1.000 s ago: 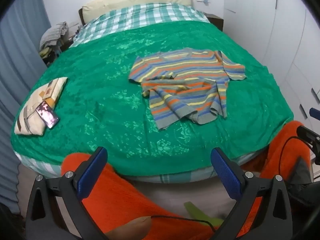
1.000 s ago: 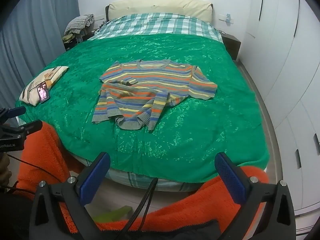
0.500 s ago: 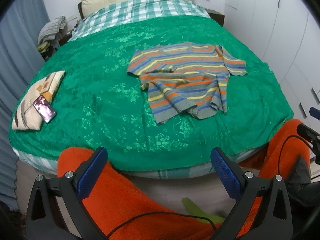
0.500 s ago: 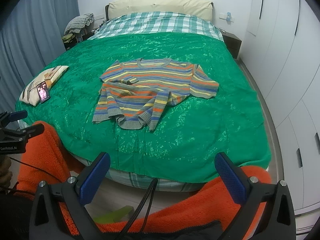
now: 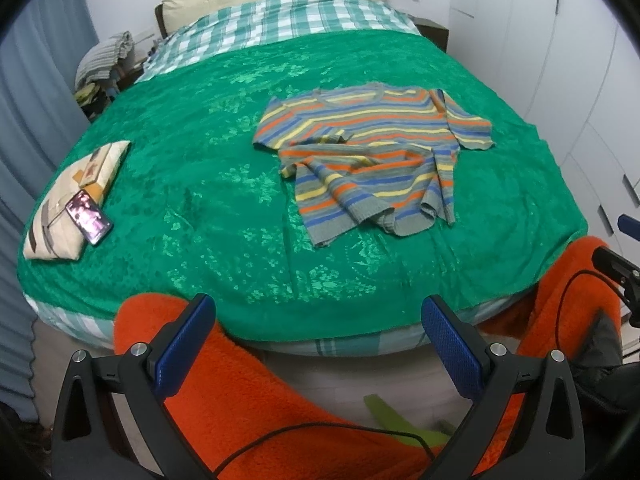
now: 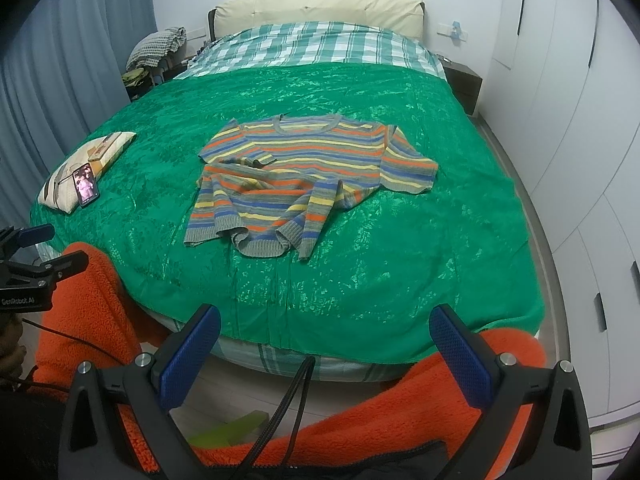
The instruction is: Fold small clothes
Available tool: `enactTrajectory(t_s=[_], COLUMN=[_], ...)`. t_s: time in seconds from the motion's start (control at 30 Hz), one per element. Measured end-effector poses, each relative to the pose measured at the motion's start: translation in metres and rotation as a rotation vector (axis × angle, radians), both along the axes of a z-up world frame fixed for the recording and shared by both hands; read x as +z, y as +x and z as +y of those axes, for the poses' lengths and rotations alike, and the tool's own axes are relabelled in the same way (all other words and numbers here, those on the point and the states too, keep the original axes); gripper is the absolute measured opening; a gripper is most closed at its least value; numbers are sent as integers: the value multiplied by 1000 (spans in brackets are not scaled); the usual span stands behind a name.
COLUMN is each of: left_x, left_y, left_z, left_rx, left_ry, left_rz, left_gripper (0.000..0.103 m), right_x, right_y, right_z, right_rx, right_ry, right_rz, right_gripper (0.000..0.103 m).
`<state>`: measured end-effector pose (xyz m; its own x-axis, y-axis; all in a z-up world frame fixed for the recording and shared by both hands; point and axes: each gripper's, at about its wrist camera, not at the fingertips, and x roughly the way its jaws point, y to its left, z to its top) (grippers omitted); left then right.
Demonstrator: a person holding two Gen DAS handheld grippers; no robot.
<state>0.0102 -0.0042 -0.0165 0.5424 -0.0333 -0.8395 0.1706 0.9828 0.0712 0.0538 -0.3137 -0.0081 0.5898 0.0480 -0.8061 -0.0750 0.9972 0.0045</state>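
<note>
Your striped sweater (image 6: pixel 304 176) lies rumpled at the centre of the frame on the green bedspread (image 6: pixel 400 264), neckline toward the top, hem bunched and curled toward you, one sleeve tucked across the chest. Flatten it before folding: take the two hem corners and draw them toward the bed's near edge. Your left gripper (image 5: pixel 318 344) and right gripper (image 6: pixel 326 346) both hang low in frame, jaws spread wide and empty, well short of the cloth.
</note>
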Motion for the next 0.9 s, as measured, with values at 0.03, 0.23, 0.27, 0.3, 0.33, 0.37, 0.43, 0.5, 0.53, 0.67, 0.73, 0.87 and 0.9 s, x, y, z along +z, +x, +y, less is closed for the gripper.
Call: enactTrajectory(t_s=[0.03,0.23,0.27,0.3,0.33,0.37,0.43,0.5,0.53,0.67,0.73,0.87,0.9], left_x=[0,-2,-1,-1,-1,-1,-1,-2,-2,-2,-2,-2,-2], left_y=[0,0,0,1,1,1,0,0,0,0,0,0,0], left_z=[0,1,1,-1,-1,-1,-1,-2,-2,-2,-2,-3,-3], left_rx=[-1,1,1,0,0,0,-1,-1,-1,0,-1,-1,-1], left_ry=[0,-3,-3,-1,-1,-1,-3,-4,-5,-3,-3,-4,-4], left_rz=[2,6,7,8,9,10,11,12,12,11,10,10,10], left_gripper=[103,103,103,103,103,103,103,103,103,103,103,103,103], right_x=[0,-4,-5,-5,-6,-6,-6,-5,-6,-6,-6,-6,-6], right_y=[0,0,0,-1,-1,-1,-1,0,-1,-1,-1,-1,-1], right_z=[0,0,1,1,1,1,1,1,2,2,1,2,1], right_rx=[-2,-3,-2,-2,-2,-2,-4,-4,-4,-4,-4,-4,-4], right_ry=[0,5,5,5,5,5,7,8,8,8,7,9,9], right_rz=[2,5,4,4,4,4,4,4,5,5,4,5,5], right_gripper=[103,103,103,103,103,103,103,103,103,103,103,103,103])
